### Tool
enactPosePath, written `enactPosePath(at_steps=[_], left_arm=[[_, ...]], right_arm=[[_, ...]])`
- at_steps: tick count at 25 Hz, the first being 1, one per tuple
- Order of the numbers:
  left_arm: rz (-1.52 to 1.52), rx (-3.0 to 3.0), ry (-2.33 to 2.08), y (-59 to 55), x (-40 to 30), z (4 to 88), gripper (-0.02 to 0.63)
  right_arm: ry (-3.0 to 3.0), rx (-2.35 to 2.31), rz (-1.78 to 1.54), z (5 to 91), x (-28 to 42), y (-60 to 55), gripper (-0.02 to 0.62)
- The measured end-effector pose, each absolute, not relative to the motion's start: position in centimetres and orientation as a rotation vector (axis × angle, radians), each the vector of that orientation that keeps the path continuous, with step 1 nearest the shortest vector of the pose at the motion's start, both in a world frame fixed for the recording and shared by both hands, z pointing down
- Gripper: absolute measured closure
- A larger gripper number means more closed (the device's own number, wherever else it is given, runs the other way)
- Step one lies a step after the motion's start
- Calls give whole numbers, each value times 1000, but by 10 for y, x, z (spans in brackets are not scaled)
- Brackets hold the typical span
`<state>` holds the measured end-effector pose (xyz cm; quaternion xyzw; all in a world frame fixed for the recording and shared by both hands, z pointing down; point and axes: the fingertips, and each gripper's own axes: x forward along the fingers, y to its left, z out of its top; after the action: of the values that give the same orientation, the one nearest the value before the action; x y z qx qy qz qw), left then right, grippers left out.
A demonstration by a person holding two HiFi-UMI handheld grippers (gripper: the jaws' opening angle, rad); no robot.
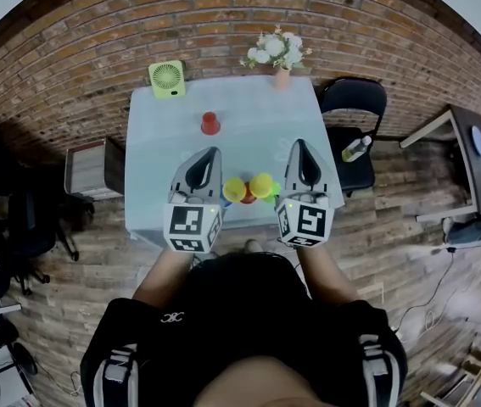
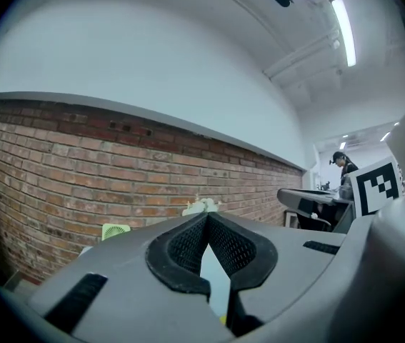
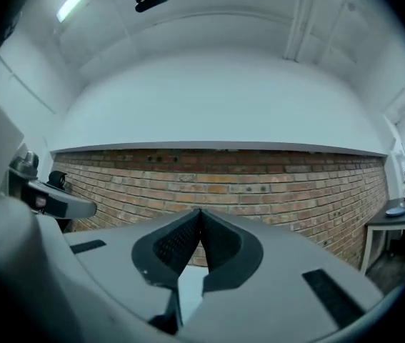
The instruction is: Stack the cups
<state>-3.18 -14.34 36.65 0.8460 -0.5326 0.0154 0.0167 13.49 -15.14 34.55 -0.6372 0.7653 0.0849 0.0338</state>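
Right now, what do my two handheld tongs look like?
The left tongs and right tongs are pale grey plastic wedges with black ribbed pads, each bearing a white cube with black square markers. The person's sleeves are black with white stripes.

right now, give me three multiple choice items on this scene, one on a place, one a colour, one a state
1. Where is the red cup? A on the chair; B on the table, apart from the other cups; C on the floor.
2. What colour is the fan? A green; B black; C orange.
3. How are the right gripper's fingers? A wide apart; B closed on a cup; C closed, empty.

B: it stands alone behind the cluster.
A: its housing is light green.
C: the tips meet, nothing between them.
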Motion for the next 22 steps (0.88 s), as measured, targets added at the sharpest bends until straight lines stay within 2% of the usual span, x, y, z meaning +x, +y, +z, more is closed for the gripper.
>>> enactPosePath(at_steps=[11,12,14,16,18,22], left_arm=[[46,2637,-1637,-140,-37,366,604],[45,2638,-1634,-140,-39,367,603],[49,2635,-1628,-141,-45,369,603],[57,2630,-1620,-141,-51,374,604],[60,2630,-1610,-140,-56,378,603],[49,2642,-1586,-139,-67,379,603]], right_arm=[[2432,-1853,275,349,104,-141,594],[2444,-1806,277,347,99,-139,563],[2458,-1718,266,341,88,-139,276],[2435,-1708,252,336,84,-141,166],[2406,-1748,250,335,86,-144,127],[2387,-1819,260,334,88,-149,120]])
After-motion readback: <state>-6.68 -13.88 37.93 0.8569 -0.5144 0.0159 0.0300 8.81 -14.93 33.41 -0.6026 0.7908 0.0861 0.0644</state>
